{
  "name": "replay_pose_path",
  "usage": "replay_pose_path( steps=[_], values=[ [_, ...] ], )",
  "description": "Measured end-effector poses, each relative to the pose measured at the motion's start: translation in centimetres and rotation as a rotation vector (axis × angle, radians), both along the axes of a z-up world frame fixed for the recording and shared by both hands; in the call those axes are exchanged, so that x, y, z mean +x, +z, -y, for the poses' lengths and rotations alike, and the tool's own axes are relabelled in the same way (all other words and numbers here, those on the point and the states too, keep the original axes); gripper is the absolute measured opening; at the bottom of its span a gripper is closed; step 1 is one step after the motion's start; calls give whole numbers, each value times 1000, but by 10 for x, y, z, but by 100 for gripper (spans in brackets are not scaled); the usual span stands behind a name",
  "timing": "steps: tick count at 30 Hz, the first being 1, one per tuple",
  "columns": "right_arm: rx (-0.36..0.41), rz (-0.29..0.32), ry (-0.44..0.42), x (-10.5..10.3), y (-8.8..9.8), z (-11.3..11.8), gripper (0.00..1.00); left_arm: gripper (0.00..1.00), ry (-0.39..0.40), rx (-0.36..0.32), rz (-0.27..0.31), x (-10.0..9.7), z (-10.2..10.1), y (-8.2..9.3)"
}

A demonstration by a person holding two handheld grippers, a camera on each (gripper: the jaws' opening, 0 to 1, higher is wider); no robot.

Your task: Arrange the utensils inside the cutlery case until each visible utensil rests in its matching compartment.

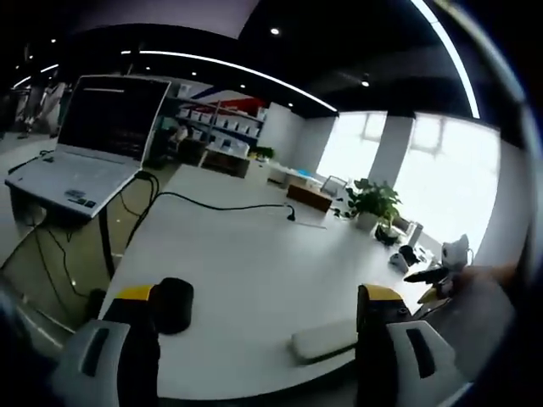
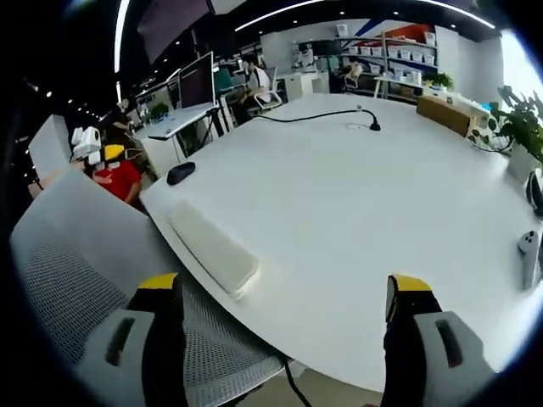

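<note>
1. Laptop (image 1: 93, 144) is sitting open at far left of the left gripper view, on a stand beside the white table (image 1: 246, 280); we are seeing cables hanging under it.
2. We are seeing a black cable (image 1: 225, 203) running across the table to a plug end, and a black mouse (image 1: 172, 303) lying near the table's near edge, just beside the left jaw.
3. Left gripper (image 1: 259, 339) is holding its jaws spread wide, nothing between them; both yellow-tipped jaws are hovering over the table edge.
4. White oblong case (image 1: 324, 339) is lying closed at the near table edge, just left of the right-hand jaw. We are taking it for the cutlery case but cannot tell; we are seeing no utensils.
5. A potted plant (image 1: 371, 202) is standing farther right, small dark items beside it.
6. In the right gripper view, a grey mesh chair (image 2: 76, 280) is sitting at left, against the table (image 2: 356, 212).
7. The same case (image 2: 212, 246) is lying at the table edge, the mouse (image 2: 180, 172) beyond it.
8. Right gripper (image 2: 284, 326) is keeping its jaws spread apart, gripping nothing, above the table edge.
9. A white controller (image 2: 528, 254) is lying at far right.
</note>
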State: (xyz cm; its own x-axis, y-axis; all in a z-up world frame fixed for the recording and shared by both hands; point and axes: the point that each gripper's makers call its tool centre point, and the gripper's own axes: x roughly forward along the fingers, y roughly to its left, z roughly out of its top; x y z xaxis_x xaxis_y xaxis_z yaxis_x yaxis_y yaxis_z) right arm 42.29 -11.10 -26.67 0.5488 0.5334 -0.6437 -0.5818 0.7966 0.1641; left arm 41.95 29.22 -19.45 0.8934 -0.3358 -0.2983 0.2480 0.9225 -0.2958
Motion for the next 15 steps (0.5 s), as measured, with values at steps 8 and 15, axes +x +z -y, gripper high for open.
replay_pose_path(
  steps=[8, 15],
  values=[
    [-13, -8, 2, -1, -2, 3, 99, 99, 12, -18, 43, 3, -5, 19],
    [-5, 4, -20, 4, 3, 9, 99, 97, 20, 30, -12, -1, -14, -8]
  ],
)
